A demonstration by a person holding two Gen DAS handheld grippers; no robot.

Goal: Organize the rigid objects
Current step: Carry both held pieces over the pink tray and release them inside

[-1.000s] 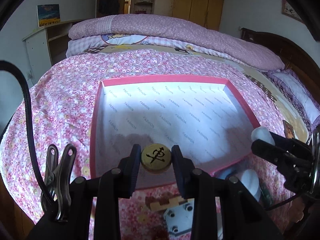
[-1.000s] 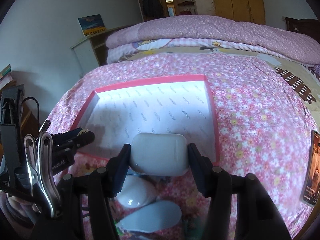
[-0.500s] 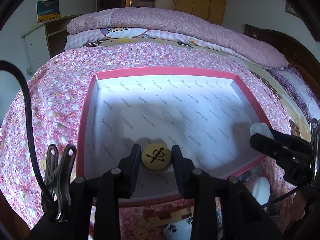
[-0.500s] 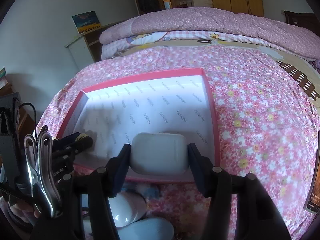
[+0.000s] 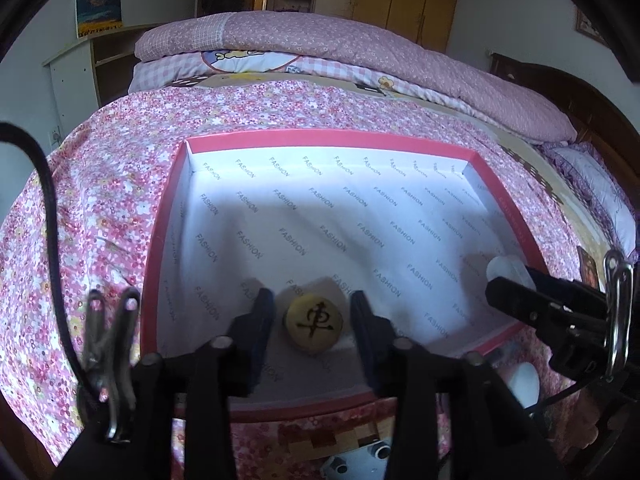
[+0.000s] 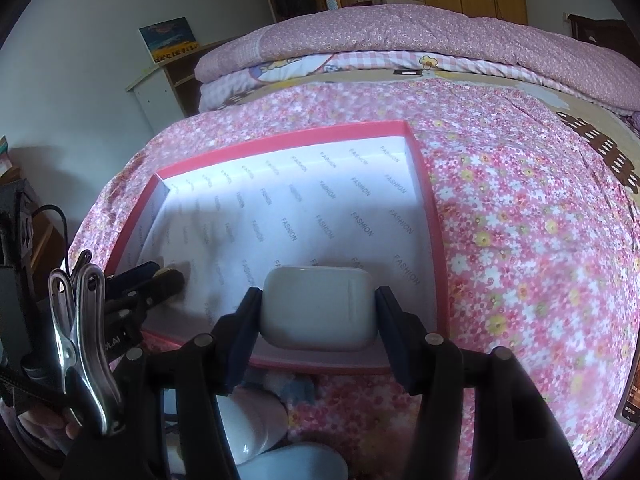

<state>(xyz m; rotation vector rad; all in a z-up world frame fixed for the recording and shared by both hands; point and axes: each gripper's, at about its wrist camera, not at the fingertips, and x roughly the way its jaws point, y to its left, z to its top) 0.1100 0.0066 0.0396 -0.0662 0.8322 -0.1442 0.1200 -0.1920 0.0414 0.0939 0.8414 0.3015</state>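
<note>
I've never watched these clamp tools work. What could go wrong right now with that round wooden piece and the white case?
The left gripper has just been opening; the round wooden piece lies loose between its fingers in the pink box, so pulling back carelessly might nudge it. The right gripper clamps the smooth white case over the box; a slip might drop it.

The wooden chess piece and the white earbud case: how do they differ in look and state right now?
The wooden chess piece is a small tan disc with a dark character; the white earbud case is a larger, plain, rounded box. The chess piece lies free on the box floor between the left tongs, whose jaws have just been opening; the case is clamped in the right tongs. Both are within the pink box.
</note>
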